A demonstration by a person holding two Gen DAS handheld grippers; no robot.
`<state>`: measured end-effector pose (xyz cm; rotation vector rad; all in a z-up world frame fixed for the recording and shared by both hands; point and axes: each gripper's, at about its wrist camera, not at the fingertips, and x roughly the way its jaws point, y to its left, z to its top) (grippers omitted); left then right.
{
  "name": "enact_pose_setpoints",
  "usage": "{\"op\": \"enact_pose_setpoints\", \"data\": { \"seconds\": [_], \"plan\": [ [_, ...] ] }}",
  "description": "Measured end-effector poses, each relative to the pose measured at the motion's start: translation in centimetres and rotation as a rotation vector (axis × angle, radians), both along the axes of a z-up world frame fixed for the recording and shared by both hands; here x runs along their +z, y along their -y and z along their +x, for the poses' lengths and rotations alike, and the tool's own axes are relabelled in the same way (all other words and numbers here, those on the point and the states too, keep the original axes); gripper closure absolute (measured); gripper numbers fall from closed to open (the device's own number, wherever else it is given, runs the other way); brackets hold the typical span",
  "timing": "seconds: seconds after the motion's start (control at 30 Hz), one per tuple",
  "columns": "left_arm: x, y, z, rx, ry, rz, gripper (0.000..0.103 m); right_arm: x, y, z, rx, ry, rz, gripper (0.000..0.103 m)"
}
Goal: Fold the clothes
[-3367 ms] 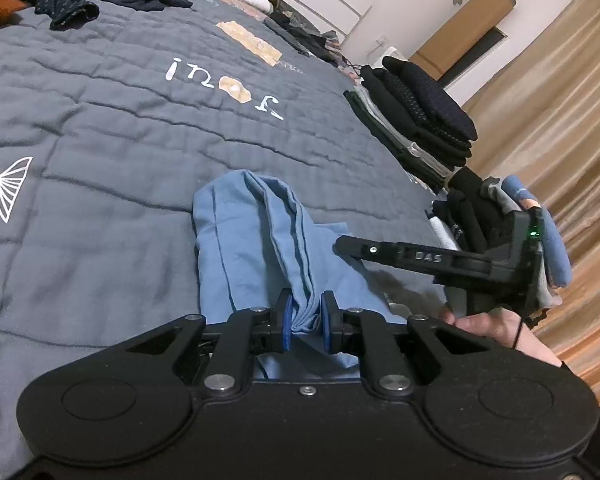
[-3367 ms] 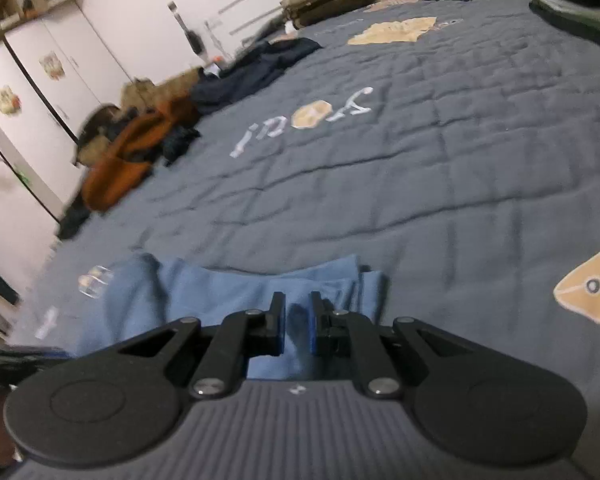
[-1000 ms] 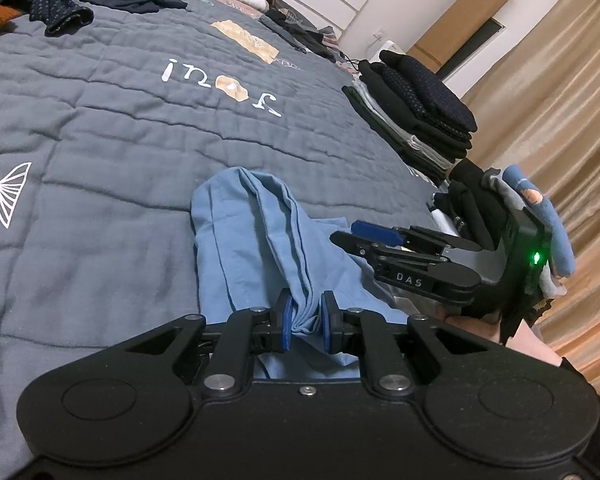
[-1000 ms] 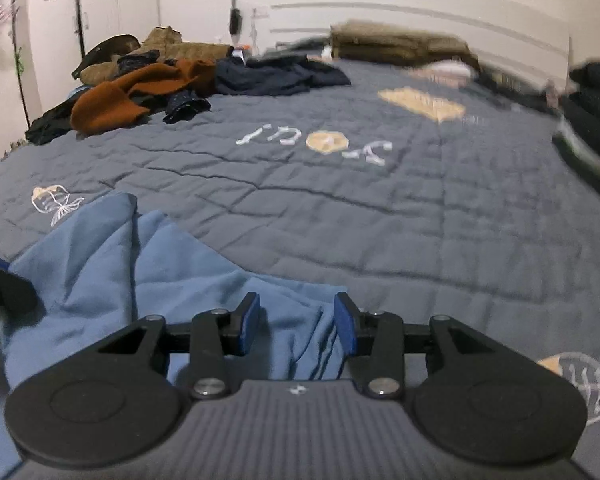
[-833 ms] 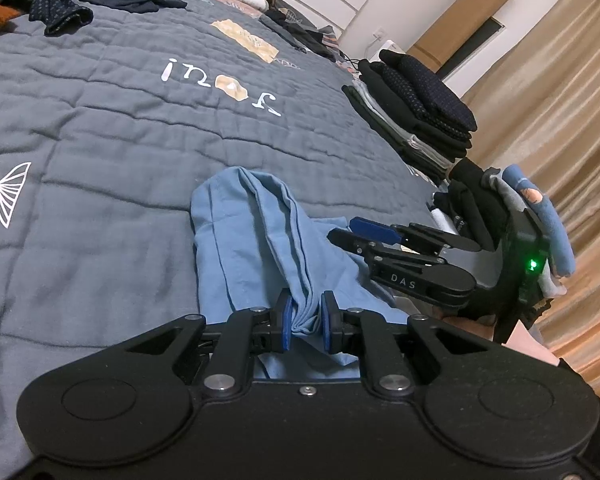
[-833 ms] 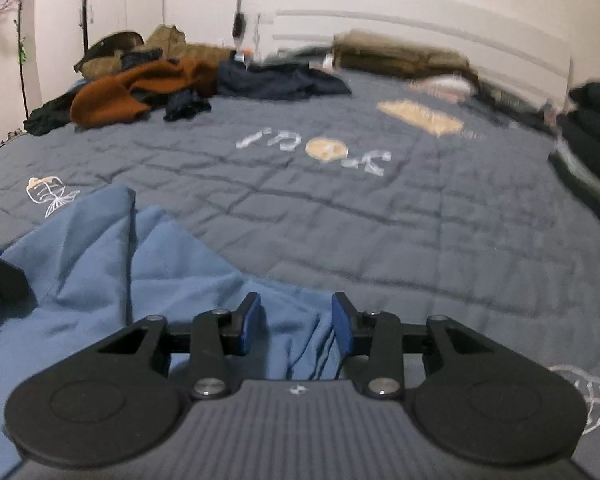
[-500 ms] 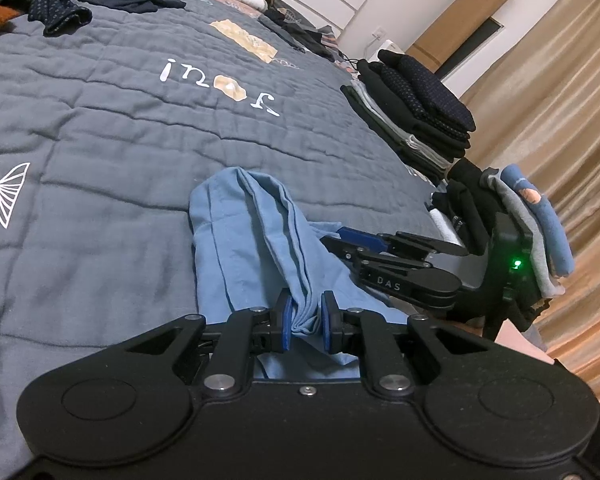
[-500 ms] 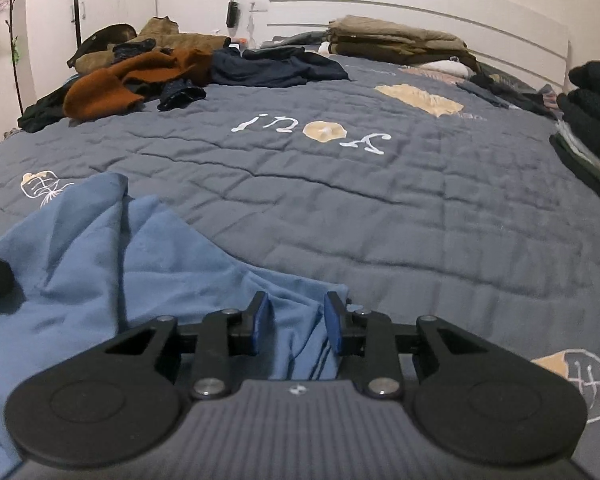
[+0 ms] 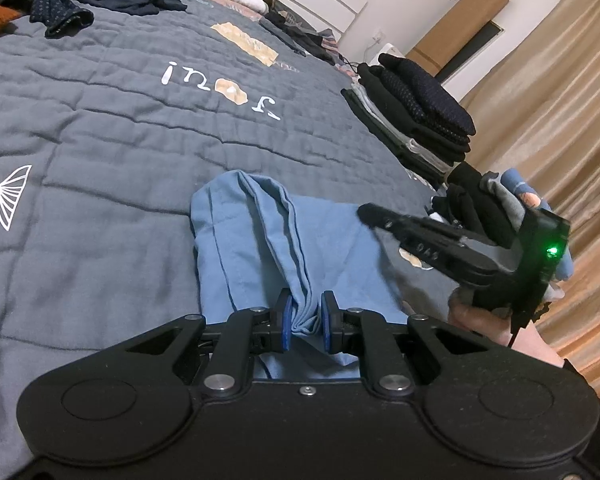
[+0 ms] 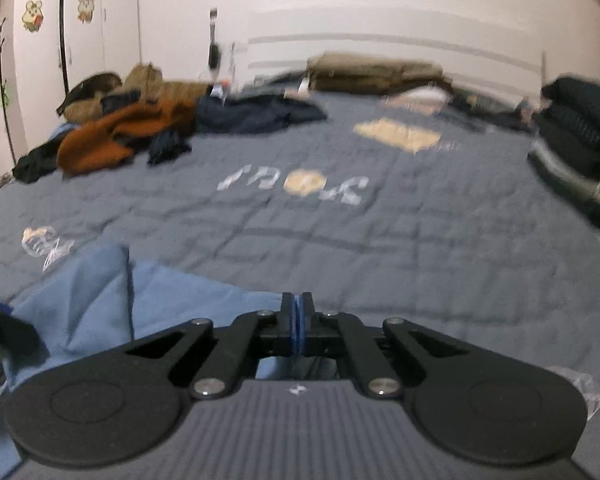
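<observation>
Grey quilted bed [image 9: 100, 128] with a blue garment [image 9: 260, 240], a folded dark stack [image 9: 416, 120], loose clothes heap [image 10: 112, 136]

Left tongs [image 9: 304, 320] clamped on a bunched fold of blue cloth [image 9: 260, 232]. Right tongs [image 10: 299, 322] pressed fully together, held low, gripped by a bare hand [image 9: 484, 320].

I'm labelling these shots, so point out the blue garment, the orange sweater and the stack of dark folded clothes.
blue garment [image 9: 256, 236]: left wrist view, its raised middle fold.
orange sweater [image 10: 100, 148]: right wrist view, its front bulge.
stack of dark folded clothes [image 9: 416, 116]: left wrist view, top piece.
</observation>
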<state>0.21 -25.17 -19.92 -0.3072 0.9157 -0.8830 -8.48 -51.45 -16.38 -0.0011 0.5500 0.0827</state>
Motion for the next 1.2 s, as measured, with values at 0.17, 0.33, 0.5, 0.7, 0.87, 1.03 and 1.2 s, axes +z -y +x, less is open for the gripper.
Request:
{"op": "enact_pose_setpoints", "data": {
  "seconds": [0.17, 0.33, 0.5, 0.7, 0.87, 1.03, 1.2],
  "plan": [
    [0.4, -0.2, -0.1, 0.007, 0.008, -0.024, 0.088, -2.2, 0.2, 1.0, -0.022, -0.055, -0.026, 0.102],
    [1.0, -0.4, -0.2, 0.010, 0.022, -0.049, 0.088, -2.9, 0.3, 1.3, -0.044, -0.070, -0.035, 0.098],
    [2.5, -1.3, 0.2, 0.029, 0.060, -0.081, 0.083, 0.3, 1.7, 0.2, -0.058, -0.048, 0.104, 0.092],
    [4.1, -2.6, 0.8, 0.059, 0.116, -0.113, 0.060, 4.2, 0.6, -1.6, 0.142, -0.068, 0.203, 0.063],
    [4.2, -3.4, 1.6, 0.096, 0.100, -0.117, 0.060, 5.8, -5.8, -4.2, 0.417, -0.100, 0.043, 0.055],
    [4.0, -2.9, 1.2, 0.061, 0.101, -0.097, 0.060, 4.6, -12.0, -6.9, 0.553, -0.129, -0.265, 0.054],
    [3.8, -2.9, 0.7, 0.027, 0.107, -0.090, 0.049, 2.8, -13.2, -7.3, 0.543, -0.151, -0.391, 0.054]
  ]
}}
